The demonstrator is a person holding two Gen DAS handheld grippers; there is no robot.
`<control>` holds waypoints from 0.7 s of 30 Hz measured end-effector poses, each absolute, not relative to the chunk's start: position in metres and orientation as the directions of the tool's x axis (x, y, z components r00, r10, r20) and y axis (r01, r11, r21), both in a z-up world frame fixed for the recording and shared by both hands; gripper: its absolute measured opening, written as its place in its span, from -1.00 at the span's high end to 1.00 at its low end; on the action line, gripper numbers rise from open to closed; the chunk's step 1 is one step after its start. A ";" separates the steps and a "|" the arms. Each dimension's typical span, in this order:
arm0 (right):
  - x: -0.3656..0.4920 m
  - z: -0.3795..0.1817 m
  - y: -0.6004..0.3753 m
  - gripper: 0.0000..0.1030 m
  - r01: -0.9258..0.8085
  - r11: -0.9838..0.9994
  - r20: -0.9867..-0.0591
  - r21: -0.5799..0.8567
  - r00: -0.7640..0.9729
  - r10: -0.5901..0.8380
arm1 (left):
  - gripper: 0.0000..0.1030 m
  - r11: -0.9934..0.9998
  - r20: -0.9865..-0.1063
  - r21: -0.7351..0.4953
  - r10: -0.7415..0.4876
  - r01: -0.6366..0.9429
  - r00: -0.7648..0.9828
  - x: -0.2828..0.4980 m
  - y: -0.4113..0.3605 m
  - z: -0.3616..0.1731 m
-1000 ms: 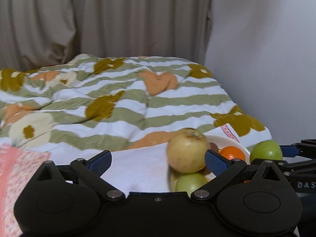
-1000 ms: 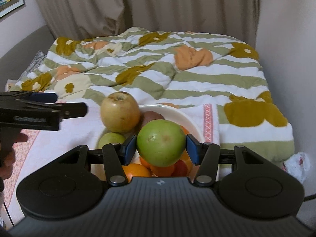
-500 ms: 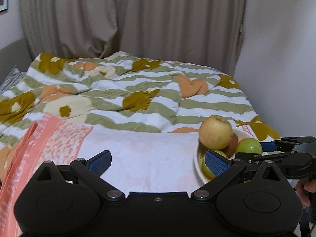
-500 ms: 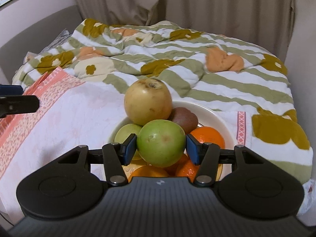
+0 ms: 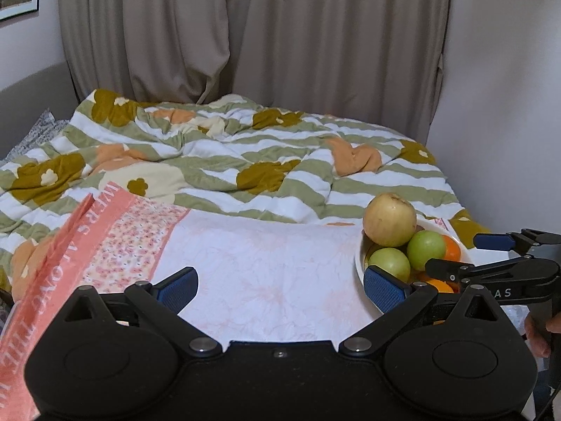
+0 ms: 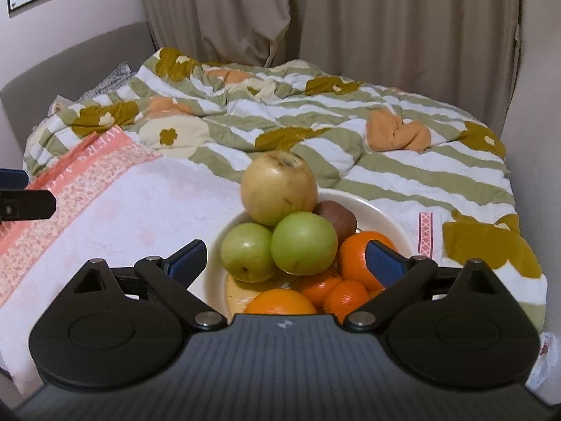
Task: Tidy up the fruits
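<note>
A white plate (image 6: 382, 214) on the bed holds a pile of fruit: a large yellow apple (image 6: 278, 187) on top, two green apples (image 6: 303, 244) (image 6: 247, 252), a brown kiwi (image 6: 338, 215) and several oranges (image 6: 354, 259). My right gripper (image 6: 285, 261) is open just in front of the pile, its jaws wide apart and empty. In the left wrist view the plate (image 5: 361, 259) with the yellow apple (image 5: 389, 219) sits at the right. My left gripper (image 5: 278, 286) is open and empty over the white towel (image 5: 266, 266).
The towel has a pink flowered border (image 5: 70, 256) at the left. A striped flowered quilt (image 6: 350, 133) covers the bed behind. Curtains (image 6: 350, 17) hang at the back, a wall (image 5: 508, 105) stands close at the right. The right gripper (image 5: 491, 270) shows beside the plate.
My right gripper has opened and let go of the green apple, which now lies on the pile. Both grippers have drawn back from the plate.
</note>
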State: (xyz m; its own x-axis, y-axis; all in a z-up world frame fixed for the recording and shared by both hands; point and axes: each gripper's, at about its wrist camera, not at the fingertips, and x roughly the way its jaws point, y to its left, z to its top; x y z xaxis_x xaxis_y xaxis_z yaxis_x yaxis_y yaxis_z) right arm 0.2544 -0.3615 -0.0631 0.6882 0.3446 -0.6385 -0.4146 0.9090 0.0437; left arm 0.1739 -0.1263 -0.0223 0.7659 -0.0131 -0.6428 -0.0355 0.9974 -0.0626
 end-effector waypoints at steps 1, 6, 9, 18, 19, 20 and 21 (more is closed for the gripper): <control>0.249 -0.057 -0.360 -1.00 -0.409 0.912 -0.633 0.041 0.696 0.341 | -0.99 0.998 -0.635 -0.060 -0.013 -0.033 0.772 0.169 -0.124 -0.018; 0.217 -0.023 -0.346 -1.00 -0.375 0.927 -0.602 0.022 0.735 0.312 | -0.99 0.998 -0.597 -0.068 -0.030 -0.013 0.802 0.143 -0.108 0.004; 0.191 -0.003 -0.334 -1.00 -0.346 0.938 -0.590 0.016 0.754 0.288 | -0.99 0.997 -0.568 -0.083 -0.049 0.003 0.821 0.124 -0.096 0.018; 0.104 0.046 -0.293 -1.00 -0.212 0.977 -0.580 0.029 0.792 0.189 | -1.00 0.998 -0.481 -0.035 -0.068 0.059 0.874 0.072 -0.063 0.052; 0.096 0.048 -0.290 -1.00 -0.192 0.981 -0.580 0.028 0.796 0.172 | -1.00 0.998 -0.476 -0.032 -0.070 0.062 0.877 0.067 -0.059 0.053; 0.088 0.050 -0.288 -1.00 -0.172 0.985 -0.581 0.022 0.800 0.153 | -1.00 0.997 -0.473 -0.031 -0.072 0.065 0.878 0.062 -0.056 0.054; 0.082 0.052 -0.285 -1.00 -0.153 0.988 -0.583 0.015 0.801 0.133 | -1.00 0.997 -0.472 -0.031 -0.077 0.070 0.878 0.057 -0.053 0.054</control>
